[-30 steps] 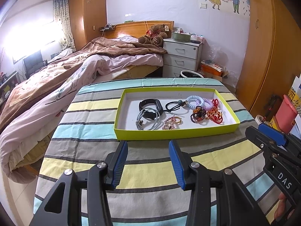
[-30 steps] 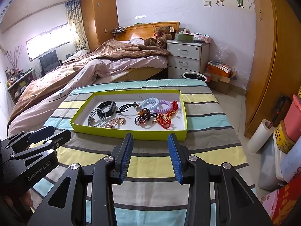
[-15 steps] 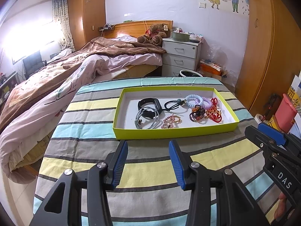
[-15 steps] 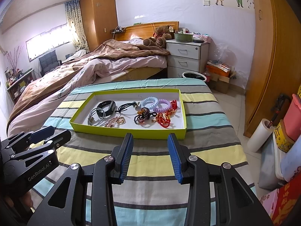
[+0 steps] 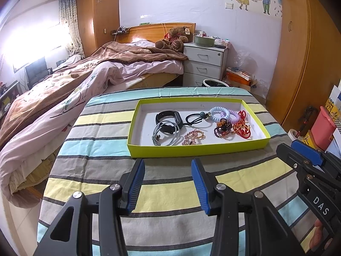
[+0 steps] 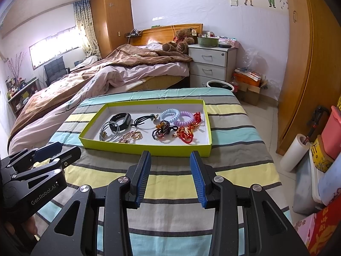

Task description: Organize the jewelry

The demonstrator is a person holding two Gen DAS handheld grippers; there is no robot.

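Note:
A shallow lime-green tray (image 5: 198, 148) (image 6: 147, 148) sits on the striped tablecloth and holds the jewelry. Inside lie a black wristband (image 5: 169, 117) (image 6: 120, 119), a grey cord bracelet (image 5: 165, 135), a black hair tie (image 5: 195, 118), a pink beaded piece (image 5: 192, 137), pale blue (image 5: 216, 113) and lilac (image 5: 231, 115) coil ties, dark beads (image 5: 222, 128) and red cord bracelets (image 5: 242, 129) (image 6: 187, 132). My left gripper (image 5: 168, 171) hangs open just short of the tray's near wall, nothing between its blue pads. My right gripper (image 6: 170, 166) is likewise open and empty before the tray.
The table (image 5: 89, 155) is covered by a striped cloth. A bed (image 5: 64, 89) lies to the left, a white nightstand (image 5: 204, 64) behind, a wooden wardrobe (image 5: 298, 64) right. Boxes, a pink bin (image 5: 325, 125) and a paper roll (image 6: 294, 153) crowd the floor at right.

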